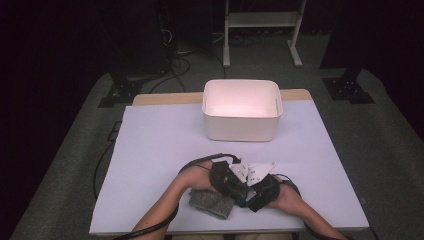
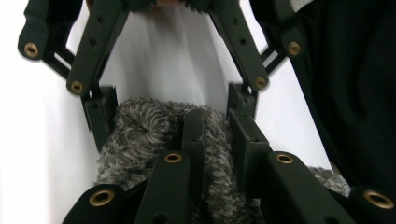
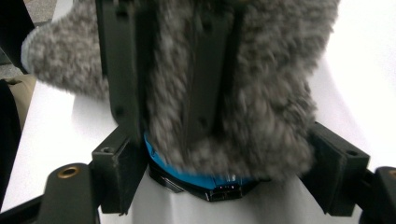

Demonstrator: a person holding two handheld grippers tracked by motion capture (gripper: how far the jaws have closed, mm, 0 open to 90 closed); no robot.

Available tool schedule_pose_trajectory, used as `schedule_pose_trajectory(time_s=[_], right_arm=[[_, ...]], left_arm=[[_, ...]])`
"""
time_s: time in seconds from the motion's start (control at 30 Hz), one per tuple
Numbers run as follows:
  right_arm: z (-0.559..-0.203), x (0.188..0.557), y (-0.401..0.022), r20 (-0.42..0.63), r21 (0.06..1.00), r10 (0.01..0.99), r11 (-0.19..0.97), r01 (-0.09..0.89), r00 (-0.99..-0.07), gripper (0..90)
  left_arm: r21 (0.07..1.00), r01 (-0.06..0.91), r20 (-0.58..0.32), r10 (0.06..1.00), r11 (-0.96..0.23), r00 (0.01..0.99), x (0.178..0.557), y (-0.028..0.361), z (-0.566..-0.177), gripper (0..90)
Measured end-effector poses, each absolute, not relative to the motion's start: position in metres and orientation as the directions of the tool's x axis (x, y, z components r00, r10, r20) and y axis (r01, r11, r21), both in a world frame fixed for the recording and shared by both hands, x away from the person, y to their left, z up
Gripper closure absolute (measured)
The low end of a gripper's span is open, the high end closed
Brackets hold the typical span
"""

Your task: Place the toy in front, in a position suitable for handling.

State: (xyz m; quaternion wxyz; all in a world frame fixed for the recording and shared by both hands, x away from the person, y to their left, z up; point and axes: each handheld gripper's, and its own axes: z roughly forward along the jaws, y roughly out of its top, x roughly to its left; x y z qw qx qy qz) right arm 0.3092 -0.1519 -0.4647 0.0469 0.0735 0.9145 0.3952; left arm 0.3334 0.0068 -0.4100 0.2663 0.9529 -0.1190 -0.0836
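Your left hand-held gripper (image 1: 235, 192) is clamped nearly shut on the grey fuzzy pouch (image 1: 212, 202), which lies on the counter (image 1: 150, 150) at 6 o'clock, near the front edge. Your right hand-held gripper (image 1: 250, 195) has its jaws wide, straddling the pouch's other end. The right gripper view shows a blue-and-black object (image 3: 205, 182) poking out under the fuzz. The high view adds the white bin (image 1: 242, 110) at 12 o'clock.

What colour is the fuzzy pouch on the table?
Mottled grey fuzzy pouch; clearest in the right gripper view.
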Motion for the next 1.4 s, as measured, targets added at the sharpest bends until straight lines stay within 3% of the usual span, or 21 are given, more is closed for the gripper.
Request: schedule_pose_trajectory(time_s=[0.03,0.37,0.77,1.13,1.4], right_arm=[[-0.464,0.305,-0.15,0.021,0.739,0.204,0.657,0.153,-0.979,21.9],[-0.465,0.306,-0.15,0.014,0.739,0.208,0.657,0.151,-0.978,22.0],[-0.465,0.306,-0.15,0.001,0.739,0.201,0.66,0.136,-0.98,22.0],[-0.465,0.306,-0.151,0.002,0.738,0.201,0.661,0.137,-0.98,22.0],[-0.465,0.307,-0.15,0.008,0.738,0.205,0.66,0.144,-0.979,21.4]], left_arm=[[0.534,-0.178,-0.098,-0.27,-0.827,0.958,0.334,0.006,-0.411,77.0],[0.543,-0.161,-0.092,-0.249,-0.824,0.964,0.34,0.012,-0.411,76.2],[0.538,-0.047,-0.059,-0.093,-0.842,0.994,0.362,0.055,-0.4,75.7],[0.524,0.017,-0.068,-0.022,-0.852,0.997,0.348,0.116,-0.396,75.7],[0.547,0.033,-0.097,-0.025,-0.837,0.995,0.341,0.12,-0.405,75.4]])
